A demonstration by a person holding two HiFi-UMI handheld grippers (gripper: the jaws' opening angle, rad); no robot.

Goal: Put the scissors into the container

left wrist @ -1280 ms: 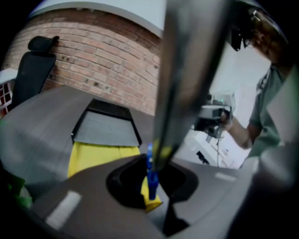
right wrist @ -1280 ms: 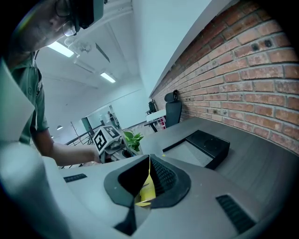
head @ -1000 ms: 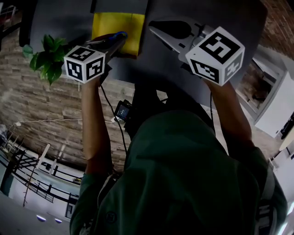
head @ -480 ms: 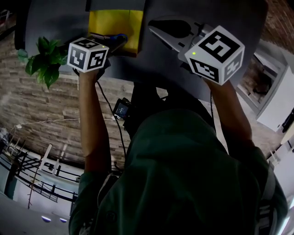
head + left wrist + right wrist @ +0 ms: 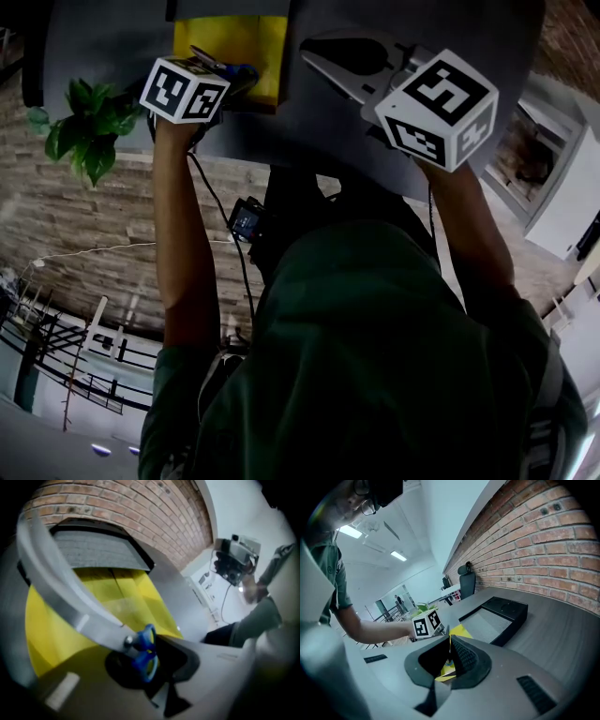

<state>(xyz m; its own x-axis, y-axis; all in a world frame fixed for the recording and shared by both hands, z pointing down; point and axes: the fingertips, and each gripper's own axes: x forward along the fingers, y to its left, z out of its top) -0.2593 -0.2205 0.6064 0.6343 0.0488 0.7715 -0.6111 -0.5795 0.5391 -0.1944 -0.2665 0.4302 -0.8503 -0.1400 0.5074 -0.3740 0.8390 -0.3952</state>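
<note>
Scissors (image 5: 93, 616), blue-handled steel, are hanging pinched in the opening left gripper (image 5: 149, 656) over the yellow rectangular container (image 5: 136, 602); its own view is showing the right gripper (image 5: 449, 641) closed.

My head camera looks steeply down from above. Both gripper cameras face forward, close, sharing the yellow container (image 5: 140, 602) (image 5: 461, 631) at twelve o'clock.

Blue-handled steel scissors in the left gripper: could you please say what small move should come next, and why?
Probably let the left gripper finish opening, releasing the blue-handled steel scissors: its jaws are opening with the handles between them, and the blades reach over the yellow container.
</note>
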